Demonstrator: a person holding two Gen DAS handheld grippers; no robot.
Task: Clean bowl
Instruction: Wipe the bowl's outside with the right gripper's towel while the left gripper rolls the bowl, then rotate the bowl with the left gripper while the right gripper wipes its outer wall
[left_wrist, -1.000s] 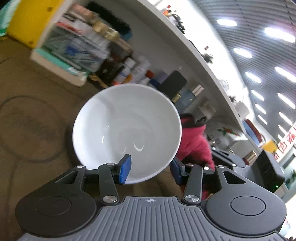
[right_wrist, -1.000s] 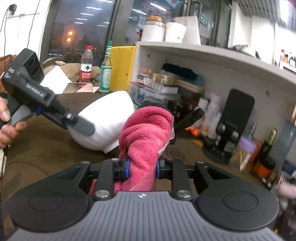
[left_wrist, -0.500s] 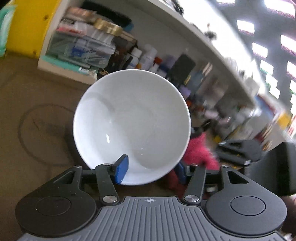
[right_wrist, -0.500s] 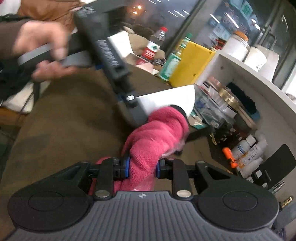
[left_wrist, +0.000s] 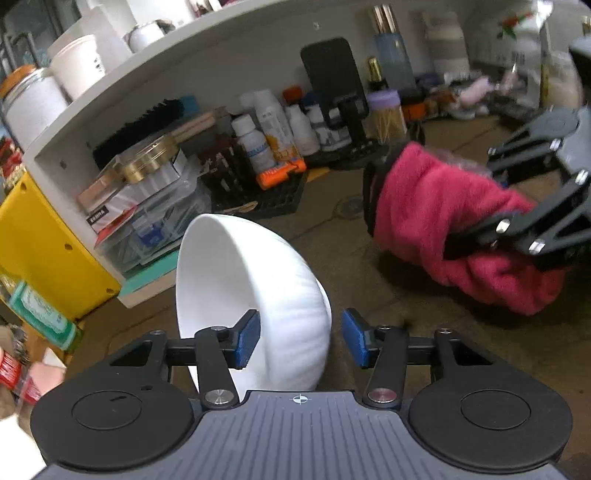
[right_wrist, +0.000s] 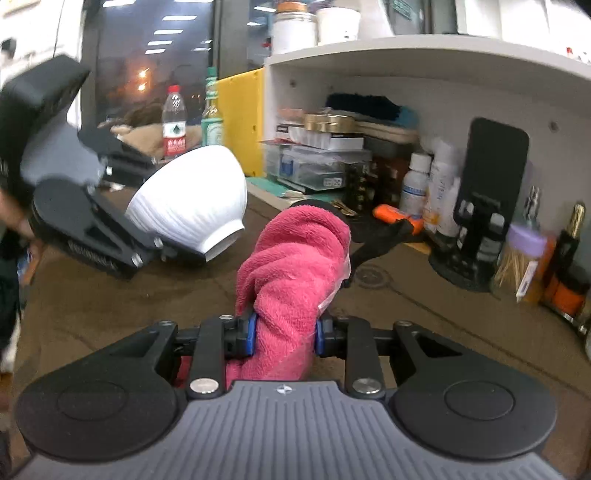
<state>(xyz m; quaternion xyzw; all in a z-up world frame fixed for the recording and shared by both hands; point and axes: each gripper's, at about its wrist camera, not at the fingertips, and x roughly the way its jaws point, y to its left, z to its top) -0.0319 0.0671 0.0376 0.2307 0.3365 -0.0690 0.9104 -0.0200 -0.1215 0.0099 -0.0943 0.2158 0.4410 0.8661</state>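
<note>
In the left wrist view the left gripper (left_wrist: 300, 339) has the white bowl (left_wrist: 255, 295) between its blue pads (left_wrist: 248, 338), tipped on its side with the opening facing left. Its jaws have just been closing; the left pad lies against the inside wall, while a small gap shows between the right pad and the bowl's outside. To the right, the right gripper (left_wrist: 476, 236) clamps a pink cloth (left_wrist: 443, 225) above the brown table (left_wrist: 369, 280).

The right wrist view shows what the first hides: the bowl (right_wrist: 192, 199) is held off the table, its ribbed outside and foot turned toward the camera, with the left gripper (right_wrist: 173, 251) at its lower edge. Here the right gripper (right_wrist: 284, 338) pinches the cloth (right_wrist: 291, 273) firmly between both pads. A white shelf (right_wrist: 424, 55) crowded with bottles stands behind.
</note>
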